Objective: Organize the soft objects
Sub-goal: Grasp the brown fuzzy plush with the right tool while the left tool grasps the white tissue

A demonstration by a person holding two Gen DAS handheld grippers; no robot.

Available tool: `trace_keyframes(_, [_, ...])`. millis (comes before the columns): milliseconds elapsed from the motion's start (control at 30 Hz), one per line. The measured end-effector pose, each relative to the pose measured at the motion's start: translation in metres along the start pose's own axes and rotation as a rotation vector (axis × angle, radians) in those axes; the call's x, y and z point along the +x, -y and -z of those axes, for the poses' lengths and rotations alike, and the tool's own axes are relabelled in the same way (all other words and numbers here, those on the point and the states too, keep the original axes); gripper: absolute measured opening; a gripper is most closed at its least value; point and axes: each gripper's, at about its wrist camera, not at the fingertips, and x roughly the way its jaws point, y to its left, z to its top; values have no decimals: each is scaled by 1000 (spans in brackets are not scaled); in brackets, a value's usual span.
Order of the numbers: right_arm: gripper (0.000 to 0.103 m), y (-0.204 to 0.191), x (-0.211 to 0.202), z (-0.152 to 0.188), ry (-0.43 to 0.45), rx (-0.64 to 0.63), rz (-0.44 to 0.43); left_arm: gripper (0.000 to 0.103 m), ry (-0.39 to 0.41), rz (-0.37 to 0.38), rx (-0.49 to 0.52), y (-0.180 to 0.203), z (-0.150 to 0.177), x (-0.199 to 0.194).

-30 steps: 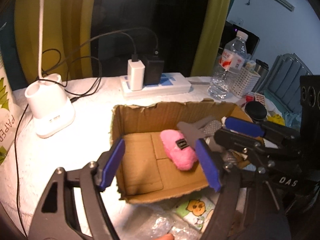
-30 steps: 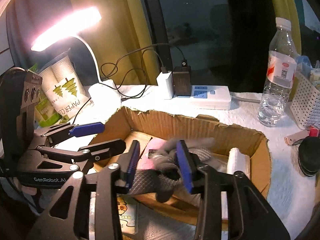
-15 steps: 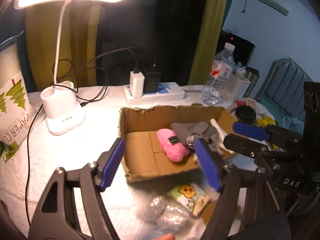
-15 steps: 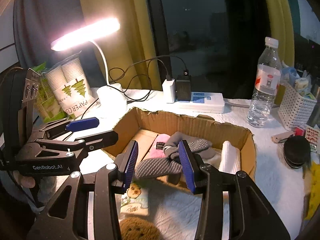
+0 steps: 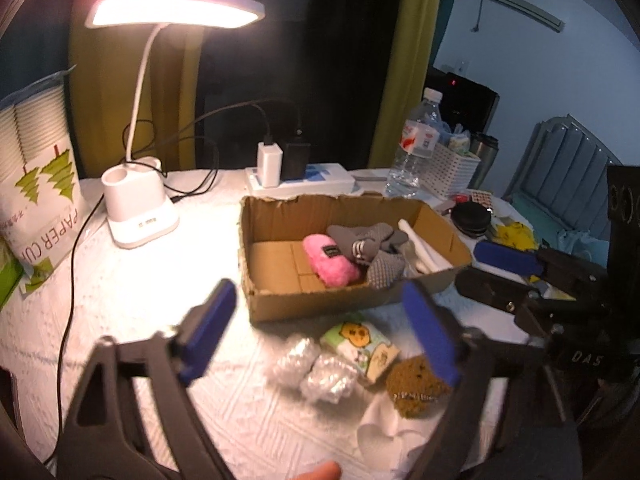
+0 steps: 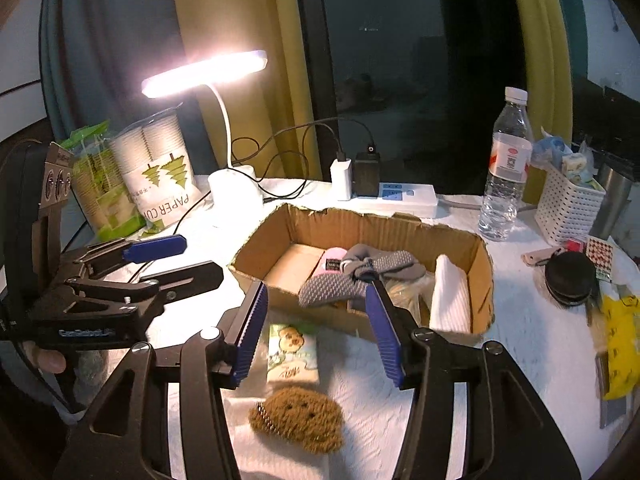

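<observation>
The brown cardboard box (image 6: 478, 276) is already holding a pink fluffy pouch (image 5: 330, 257), grey knitted socks (image 6: 360, 276) and white foam. Both the left gripper (image 5: 320, 332) and the right gripper (image 6: 316, 336) are hanging released and empty. A brown plush toy (image 6: 298, 418), a cartoon tissue pack (image 6: 292, 354) and crinkled clear wraps (image 5: 316, 368) are waiting on the near side of the box.

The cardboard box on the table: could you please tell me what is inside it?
Inside the cardboard box lie a pink plush, grey socks partly over it, and a white folded item at the right end. Whatever lies beneath the socks is covered.
</observation>
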Motion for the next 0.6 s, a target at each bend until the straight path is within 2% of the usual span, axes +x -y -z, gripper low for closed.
trace_keyframes(200, [56,-6,-7,18,-13,3,18,91,-10,8,-2,-1,18,-9])
trace_keyframes(233, [58,-7,-8,21,-14,4,20,91,-11,9,-2,-2,21,-10])
trace_keyframes(267, [66,-8,-8,24,-16,5,23,91,-13,11,-3,-2,24,-11])
trace_keyframes(333, [71,-9,-10,31,-18,6,26,91,-18,16,-5,-2,30,-12])
trace_keyframes(600, [72,-13,-3,55,-64,17,38,91,-50,21,-15,-6,54,-11])
